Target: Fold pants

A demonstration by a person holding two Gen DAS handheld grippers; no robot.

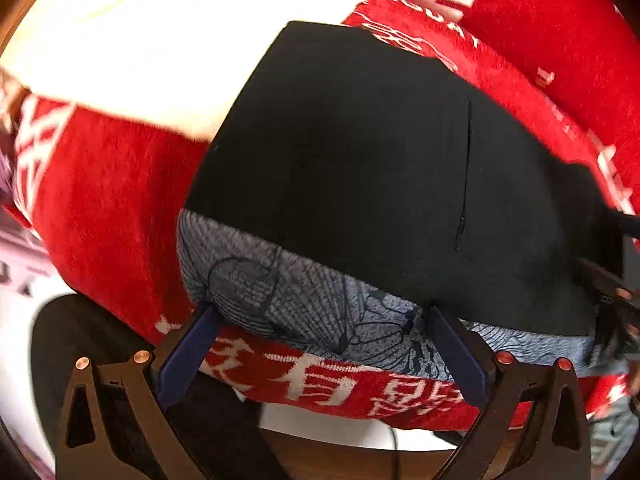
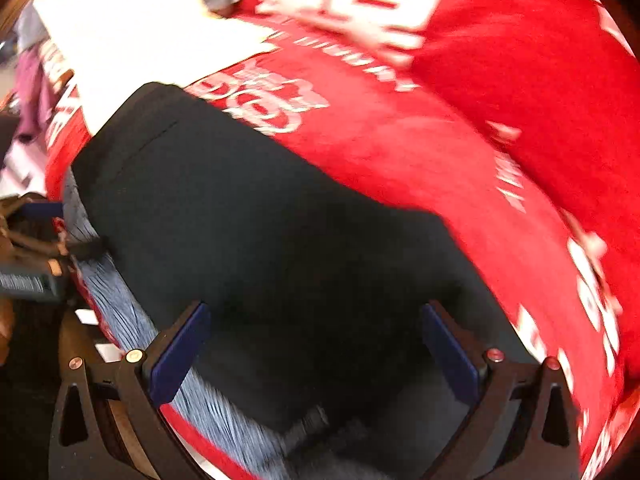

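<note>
The soft black fabric pants with a blue-grey printed lining (image 1: pixel 380 168) lie flat on a red blanket with white lettering (image 1: pixel 104 216); limp and light, they look best pinched at the near hem edge. The left hand-held gripper (image 1: pixel 320 312) hovers wide open, empty, at that lining edge, and the right hand-held gripper (image 2: pixel 316 312), equally spread and empty, hangs over the black cloth.

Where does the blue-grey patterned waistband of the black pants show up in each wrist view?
Left wrist: waistband runs across the lower centre, between the open claw's fingers.
Right wrist: waistband runs down the lower left, beside the left finger.
Shared landmark: red blanket under the pants.
</note>
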